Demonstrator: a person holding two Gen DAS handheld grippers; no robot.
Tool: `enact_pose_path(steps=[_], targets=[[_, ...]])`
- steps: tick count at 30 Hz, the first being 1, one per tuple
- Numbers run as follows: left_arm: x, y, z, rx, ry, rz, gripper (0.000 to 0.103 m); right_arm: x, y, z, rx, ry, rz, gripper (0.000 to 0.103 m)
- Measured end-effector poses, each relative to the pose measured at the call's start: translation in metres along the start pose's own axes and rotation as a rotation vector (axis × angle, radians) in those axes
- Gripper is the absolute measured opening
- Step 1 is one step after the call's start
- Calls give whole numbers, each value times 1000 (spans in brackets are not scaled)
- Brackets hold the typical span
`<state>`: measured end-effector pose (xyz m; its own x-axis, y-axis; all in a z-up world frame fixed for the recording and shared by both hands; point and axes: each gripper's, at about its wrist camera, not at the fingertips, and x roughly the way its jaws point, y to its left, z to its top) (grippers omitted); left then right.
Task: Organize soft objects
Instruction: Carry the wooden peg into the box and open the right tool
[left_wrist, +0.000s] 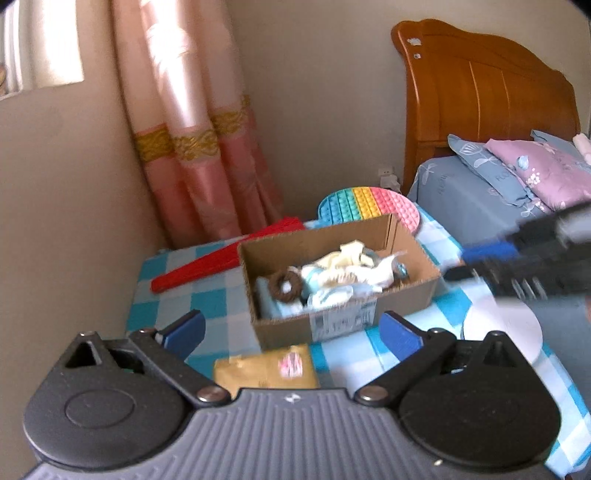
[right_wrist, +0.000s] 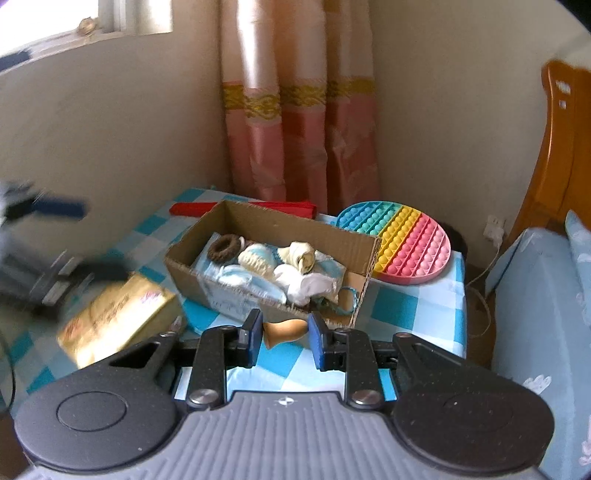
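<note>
Soft stuff (left_wrist: 332, 280) is piled in an open cardboard box (left_wrist: 280, 332) on a small table with a blue-and-white checked cloth (left_wrist: 177, 306): white and pale blue cloth bits plus a brown fuzzy ring (left_wrist: 284, 286). From the left wrist camera, the left gripper (left_wrist: 291, 332) has its blue pads spread wide with nothing between them, sitting just in front of the box. There's a shipping label on the box's near wall but it's too blurry to read. A gold packet (left_wrist: 266, 367) lies just in front of the box with a pink mark on it, also unreadable. Behind the box there's a folded red fan (left_wrist: 221, 258) and a rainbow bubble-pop mat (left_wrist: 369, 206). The right gripper (left_wrist: 517, 258) comes in from the right as a dark blur over the table edge, next to the bed and wooden headboard (left_wrist: 480, 92).

Right wrist camera: the right gripper (right_wrist: 284, 332) is pinched onto a small tan floppy piece (right_wrist: 286, 328), held just in front of the box's (right_wrist: 266, 221) near corner. The brown ring (right_wrist: 223, 248) and the cloth (right_wrist: 291, 273) show inside the box. The gold packet (right_wrist: 118, 321) has red print, too smeared to make out. The left gripper (right_wrist: 55, 236) is a blur at the left.
</note>
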<state>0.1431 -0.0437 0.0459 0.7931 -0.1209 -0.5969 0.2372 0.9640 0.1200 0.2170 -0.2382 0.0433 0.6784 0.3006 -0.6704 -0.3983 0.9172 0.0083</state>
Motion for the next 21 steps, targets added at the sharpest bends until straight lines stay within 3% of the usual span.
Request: enact_pose_path(steps=[9,21], targets=[[-17,8,-35,-119,6,-22,100,46,-14,47,66,50,-27,31],[-15,11,-59,-143,31,-16,100,96,-28,75,116,140,-61,32]])
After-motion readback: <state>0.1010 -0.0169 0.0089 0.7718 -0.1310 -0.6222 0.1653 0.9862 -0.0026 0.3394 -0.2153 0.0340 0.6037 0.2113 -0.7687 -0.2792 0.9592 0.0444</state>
